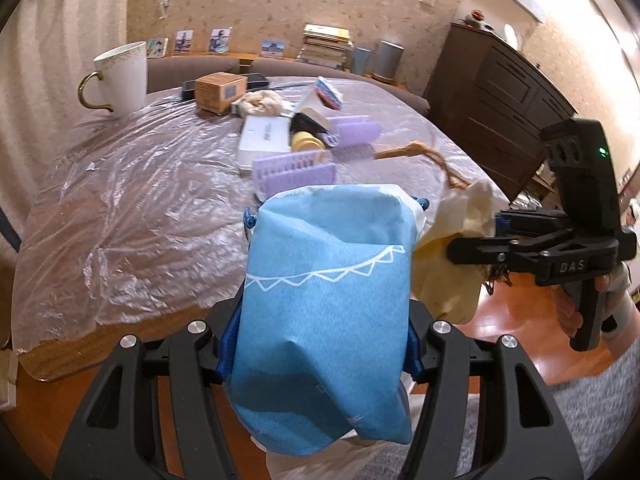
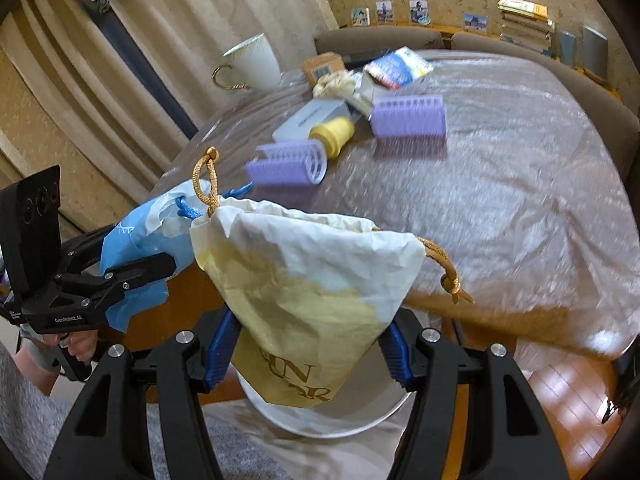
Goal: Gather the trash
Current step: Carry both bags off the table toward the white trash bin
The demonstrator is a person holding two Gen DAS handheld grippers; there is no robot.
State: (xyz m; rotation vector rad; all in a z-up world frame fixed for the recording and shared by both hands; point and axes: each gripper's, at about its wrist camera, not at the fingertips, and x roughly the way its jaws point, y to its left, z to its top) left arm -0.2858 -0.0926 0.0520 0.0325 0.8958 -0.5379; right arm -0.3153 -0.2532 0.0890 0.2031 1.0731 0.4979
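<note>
My left gripper [image 1: 320, 356] is shut on a blue drawstring bag [image 1: 324, 308] with a white bunting print, held off the table's near edge. My right gripper [image 2: 308, 344] is shut on a cream and yellow drawstring bag [image 2: 308, 292] with gold cords, also off the table edge. Each gripper shows in the other view: the right one [image 1: 472, 250] beside the blue bag, the left one [image 2: 160, 264] at the left. A white round bin [image 2: 328, 416] sits on the floor below the cream bag.
The round table [image 1: 120, 208] has a clear plastic cover. On it lie purple hair rollers [image 2: 408, 116], a yellow cap [image 2: 332, 134], a white box [image 1: 264, 138], a cardboard box [image 1: 220, 90], a snack packet [image 2: 398, 66] and a white mug [image 1: 120, 76]. A dark dresser [image 1: 500, 92] stands right.
</note>
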